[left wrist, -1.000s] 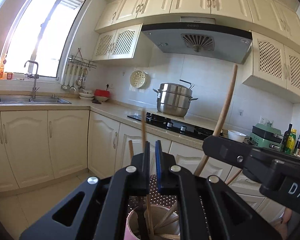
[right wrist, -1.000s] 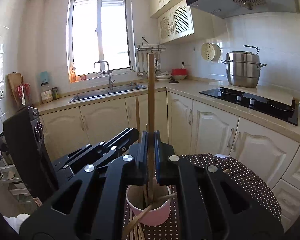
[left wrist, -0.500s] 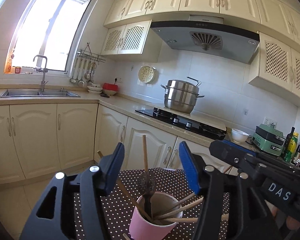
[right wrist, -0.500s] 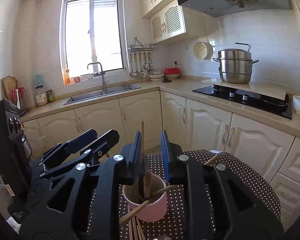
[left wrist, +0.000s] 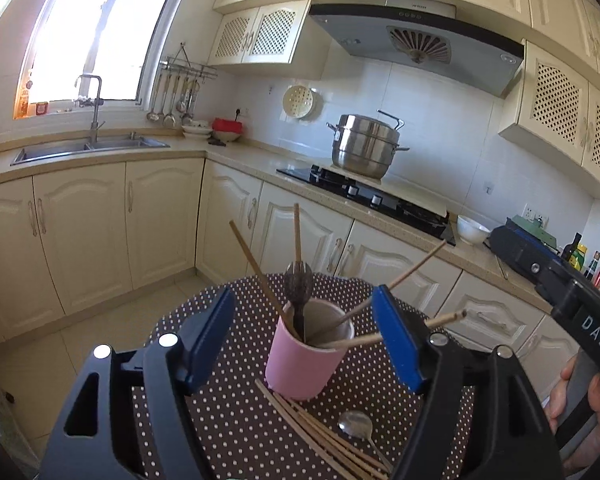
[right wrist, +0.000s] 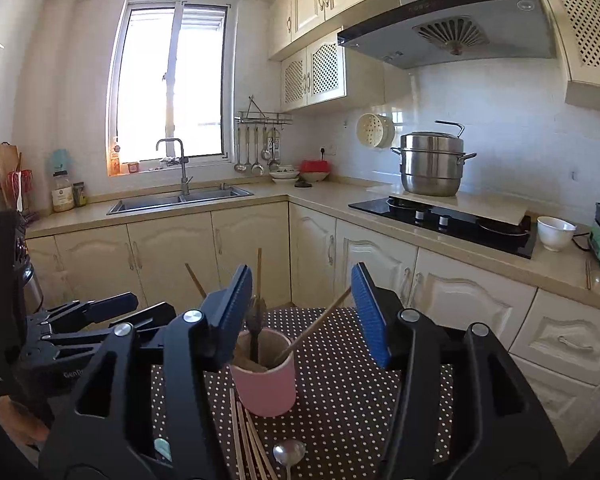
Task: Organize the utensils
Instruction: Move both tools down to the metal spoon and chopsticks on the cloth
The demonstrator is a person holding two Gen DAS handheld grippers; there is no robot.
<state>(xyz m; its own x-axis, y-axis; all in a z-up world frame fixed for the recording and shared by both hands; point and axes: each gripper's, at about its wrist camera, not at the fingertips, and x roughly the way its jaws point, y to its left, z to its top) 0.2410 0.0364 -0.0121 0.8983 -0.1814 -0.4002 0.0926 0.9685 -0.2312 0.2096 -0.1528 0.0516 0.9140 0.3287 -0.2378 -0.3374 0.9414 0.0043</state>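
Left wrist view: both the left gripper (left wrist: 304, 344) and right gripper (right wrist: 300, 316) have just been opening, nothing clasped. Loose chopsticks (left wrist: 320, 436) at six o'clock of the pink cup (left wrist: 300, 364) are probably best pinched mid-shaft next.

Round desk (left wrist: 228, 420) under a dark brown, white-dotted cloth | pink cylindrical cup (left wrist: 300, 368) upright near its middle | loose bundle of wooden chopsticks (left wrist: 320, 436) lying flat just before the cup | silver metal spoon (left wrist: 356, 426) beside them.
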